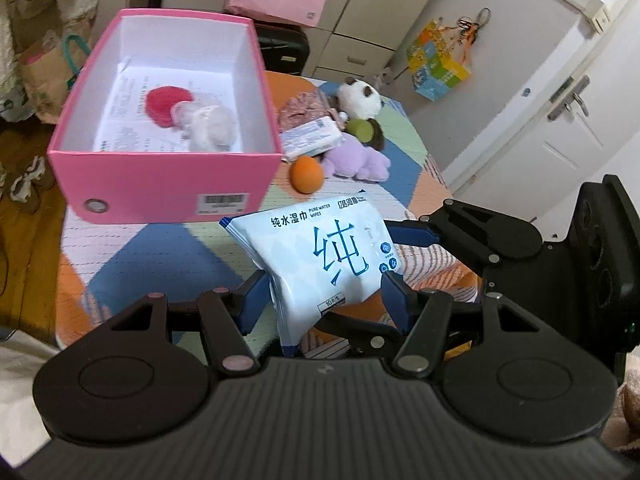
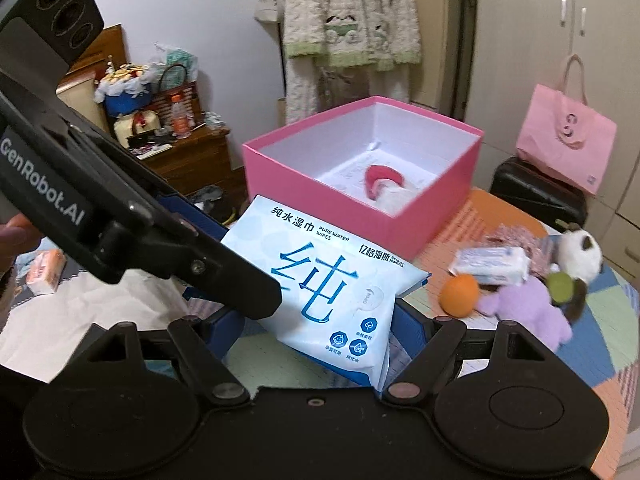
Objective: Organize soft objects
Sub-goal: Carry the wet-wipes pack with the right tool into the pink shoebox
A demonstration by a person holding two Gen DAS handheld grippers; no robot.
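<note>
A: Where is the wipes pack [image 1: 320, 264]?

B: Lifted off the surface [image 1: 132, 252], between the jaws of both tools. The left gripper [image 1: 324, 300] pinches its lower end; the right gripper [image 2: 316, 340] seems closed on the same pack, though its contact is partly hidden.

A: And the pink box [image 1: 168, 184]?

B: Ahead and left of the left jaws, top open, a red-and-white plush [image 1: 188, 116] already inside. The pack's long axis tilts up toward it.

A: Room?

B: I judge yes: clear air over the near wall. The orange ball [image 1: 306, 175], purple plush [image 1: 356, 160] and panda [image 1: 360, 98] lie right of the box, apart from that path.
</note>
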